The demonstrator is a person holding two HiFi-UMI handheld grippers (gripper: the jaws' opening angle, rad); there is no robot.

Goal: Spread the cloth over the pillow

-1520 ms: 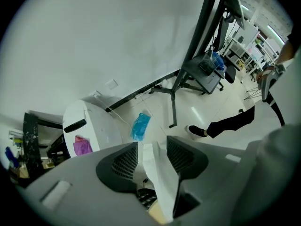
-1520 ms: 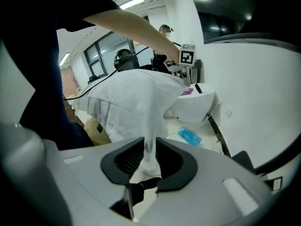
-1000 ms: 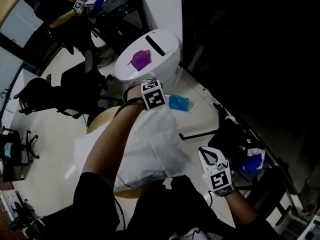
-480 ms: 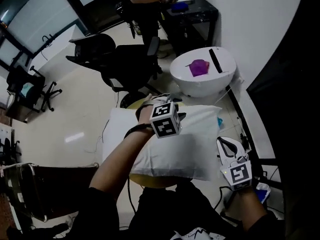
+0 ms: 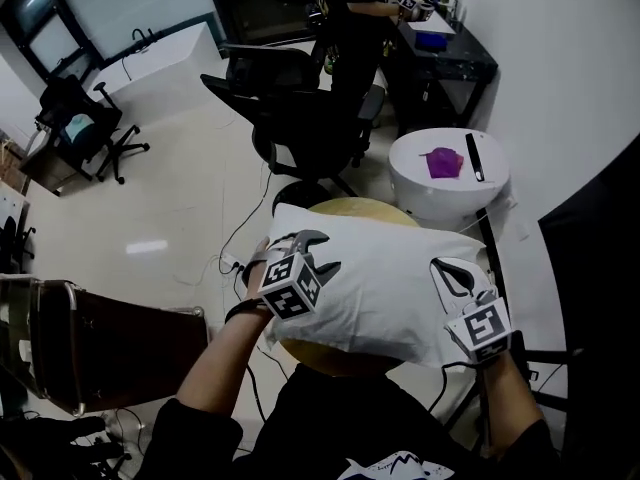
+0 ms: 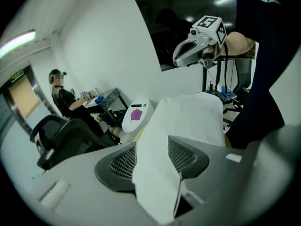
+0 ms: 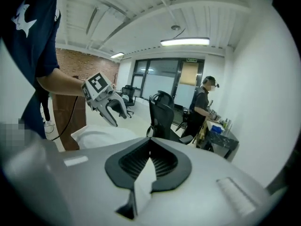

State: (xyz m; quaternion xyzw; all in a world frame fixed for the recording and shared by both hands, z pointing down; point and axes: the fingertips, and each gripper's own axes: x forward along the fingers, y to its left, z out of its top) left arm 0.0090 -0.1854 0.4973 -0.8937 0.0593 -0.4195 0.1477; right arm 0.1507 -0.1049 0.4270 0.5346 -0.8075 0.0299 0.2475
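Note:
A white cloth [image 5: 385, 288] lies stretched wide over a round yellowish table [image 5: 350, 208]. It covers whatever is under it, and I cannot tell the pillow apart from the cloth. My left gripper [image 5: 312, 253] is at the cloth's left edge and is shut on a fold of it [image 6: 157, 173]. At the cloth's right edge my right gripper [image 5: 447, 268] is shut on a small corner [image 7: 143, 185]. Each gripper view shows the other gripper across the cloth: the right gripper [image 6: 188, 55] and the left gripper [image 7: 113, 109].
A white round bin [image 5: 447, 163] with a purple thing on top stands just beyond the table. Black office chairs [image 5: 300, 108] are behind it. A person [image 5: 350, 8] stands at a black desk [image 5: 440, 48]. A dark brown cabinet [image 5: 100, 348] is at my left.
The head view has swung round. My left gripper has come from the cloth's far end to its left side. The cloth now lies spread between both grippers.

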